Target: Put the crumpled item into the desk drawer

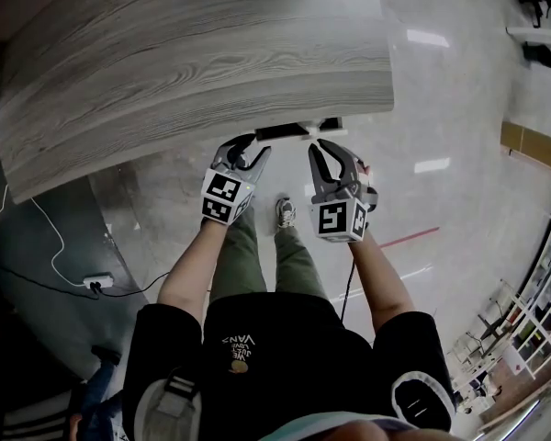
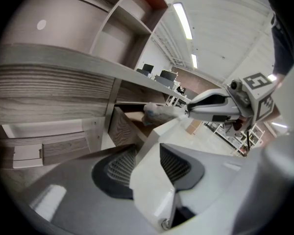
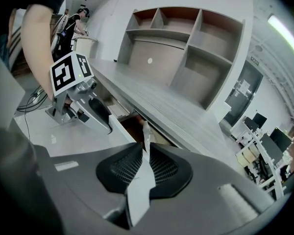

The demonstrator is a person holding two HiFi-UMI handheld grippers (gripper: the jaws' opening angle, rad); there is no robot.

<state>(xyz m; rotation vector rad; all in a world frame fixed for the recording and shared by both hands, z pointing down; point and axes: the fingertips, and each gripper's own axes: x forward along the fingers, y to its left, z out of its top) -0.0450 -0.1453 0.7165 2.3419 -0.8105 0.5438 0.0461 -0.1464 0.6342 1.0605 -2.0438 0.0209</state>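
The desk (image 1: 193, 62) has a grey wood-grain top, and its drawer (image 1: 298, 131) stands pulled out under the front edge. My left gripper (image 1: 248, 150) is at the drawer's left end. In the left gripper view the left gripper (image 2: 147, 153) is shut on the white drawer front (image 2: 157, 141). My right gripper (image 1: 335, 159) hovers at the drawer's right part. It is shut on the crumpled white item (image 3: 139, 177), whose tip points over the open drawer (image 3: 130, 124). From the left, the crumpled item (image 2: 157, 112) hangs at the right gripper's tips above the drawer. The head view hides it.
Closed drawer fronts (image 2: 39, 151) sit left of the open one. A shelf unit (image 3: 186, 48) rises behind the desk. A power strip with a cable (image 1: 96, 281) lies on the floor at left, and the person's shoe (image 1: 285, 211) is below the drawer. Another person (image 3: 73, 23) stands far back.
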